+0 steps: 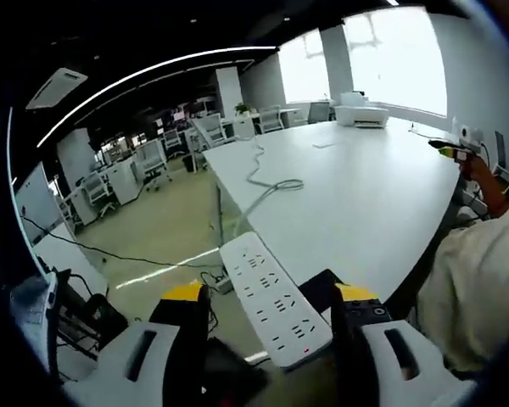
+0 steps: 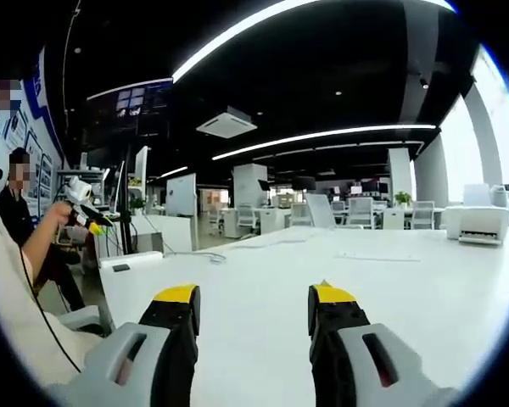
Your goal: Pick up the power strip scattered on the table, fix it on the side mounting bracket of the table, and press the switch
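A white power strip (image 1: 276, 301) lies slanted at the near corner of the white table (image 1: 365, 203). Its far end sits at the table's corner and its near end reaches out past the edge. Its white cable (image 1: 267, 182) snakes away over the tabletop. My left gripper (image 1: 271, 292) is open, its yellow-tipped jaws on either side of the strip, with a clear gap on the left. A dark part (image 1: 318, 284) shows just behind the strip. My right gripper (image 2: 254, 297) is open above the bare table (image 2: 407, 288), holding nothing. It also appears far right, in a hand (image 1: 450, 151).
A white printer (image 1: 360, 114) stands at the table's far end. Office chairs and desks (image 1: 144, 161) fill the room beyond, and black cables (image 1: 119, 254) run over the floor. A cream sleeve (image 1: 479, 288) is close on the right. A person's hand holds the left gripper (image 2: 83, 208).
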